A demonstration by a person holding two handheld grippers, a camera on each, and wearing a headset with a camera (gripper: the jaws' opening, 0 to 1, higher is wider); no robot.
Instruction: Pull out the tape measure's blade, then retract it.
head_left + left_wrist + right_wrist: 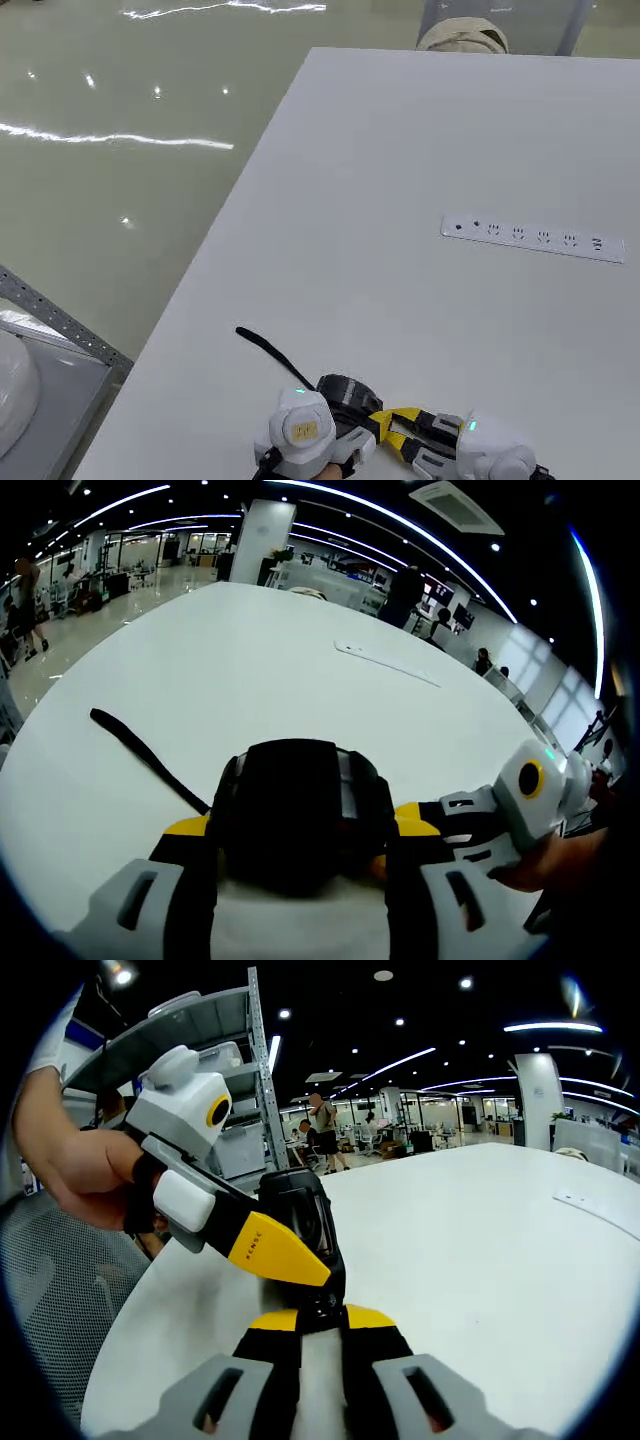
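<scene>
A black tape measure (345,393) sits near the front edge of the white table (420,160), its black wrist strap (265,348) trailing off to the left. My left gripper (347,408) is shut on its body (300,810), one yellow pad (185,828) on each side. From the right, my right gripper (388,424) meets the case's lower corner (325,1295). There its yellow jaws (320,1318) stand pressed together, seemingly on the blade's tip. No length of blade is visible outside the case.
A white power strip (533,238) lies on the right of the table. The table's left edge (200,280) drops to a glossy floor, with a metal shelf unit (55,345) beside it. A beige object (462,38) stands beyond the far edge.
</scene>
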